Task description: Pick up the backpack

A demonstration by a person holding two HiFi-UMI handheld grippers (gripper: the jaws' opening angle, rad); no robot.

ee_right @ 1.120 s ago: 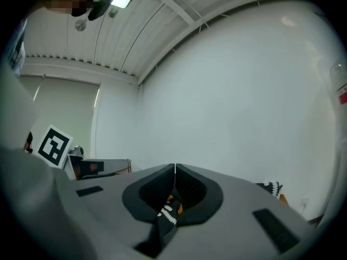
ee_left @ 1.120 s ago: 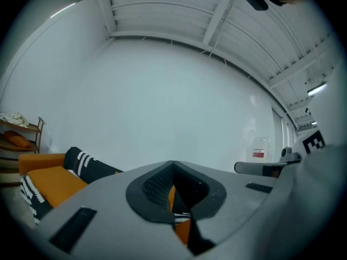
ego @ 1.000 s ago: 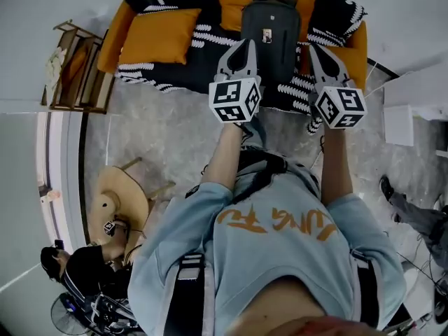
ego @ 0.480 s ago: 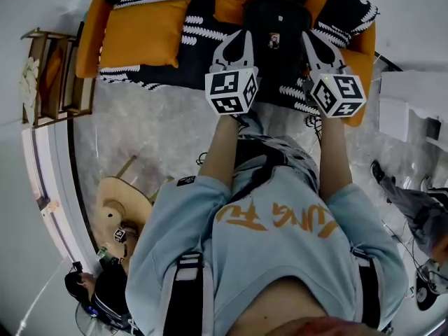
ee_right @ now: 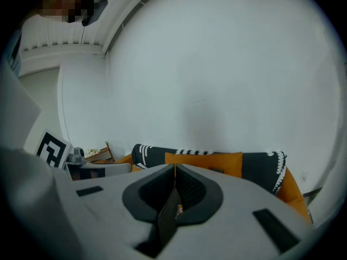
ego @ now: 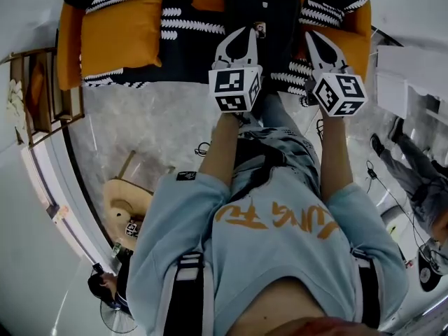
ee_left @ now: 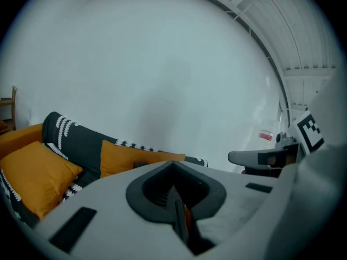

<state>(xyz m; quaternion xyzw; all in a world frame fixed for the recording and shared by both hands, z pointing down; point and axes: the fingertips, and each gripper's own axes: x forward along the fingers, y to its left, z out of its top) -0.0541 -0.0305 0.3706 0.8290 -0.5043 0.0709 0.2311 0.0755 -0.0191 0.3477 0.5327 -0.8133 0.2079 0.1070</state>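
A dark backpack (ego: 274, 5) stands upright against the back of an orange sofa (ego: 353, 44) draped with a black-and-white patterned throw. In the head view my left gripper (ego: 246, 33) reaches to the backpack's left lower edge and my right gripper (ego: 310, 36) to its right side. I cannot tell whether either touches it. Both pairs of jaws meet at their tips with nothing between them. The left gripper view shows my left gripper (ee_left: 173, 164) shut before orange cushions (ee_left: 32, 172). The right gripper view shows my right gripper (ee_right: 174, 167) shut before the sofa back (ee_right: 255, 167). The jaws hide the backpack in both gripper views.
A big orange cushion (ego: 119, 30) lies on the sofa's left half. A wooden rack (ego: 38, 89) stands left of the sofa and a wooden stool (ego: 129, 201) behind me. White furniture (ego: 413, 75) and a person's legs (ego: 409, 177) are at the right; another person (ego: 105, 285) is at the lower left.
Both grippers have moved forward and down toward the sofa. The backpack, earlier ahead of the tips, now sits between and just beyond them. Both stay shut.
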